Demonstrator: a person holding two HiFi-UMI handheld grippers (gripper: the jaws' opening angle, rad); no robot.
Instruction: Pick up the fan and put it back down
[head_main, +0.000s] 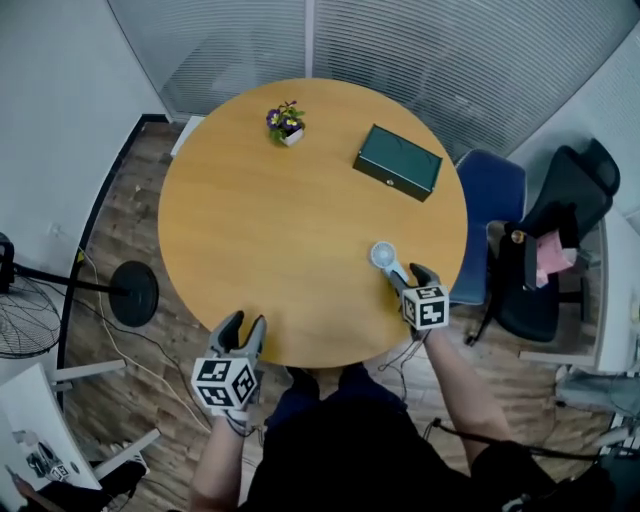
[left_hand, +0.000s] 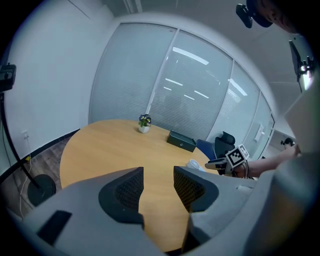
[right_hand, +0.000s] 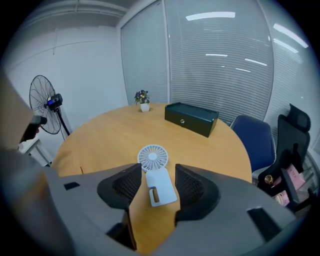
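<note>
Our right gripper (right_hand: 156, 175) stands open, its jaws either side of the small white handheld fan's (right_hand: 152, 158) flat handle. The round grilled head lies on the wooden table (right_hand: 100, 135) just ahead. Our left gripper (left_hand: 158, 182) is open and empty.

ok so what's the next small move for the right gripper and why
Probably close the right gripper on the handle of the white handheld fan, easing lower first if needed. Its jaws stand apart on either side of the handle, with the pads not touching it. The fan lies flat on the round wooden table, not yet lifted.
</note>
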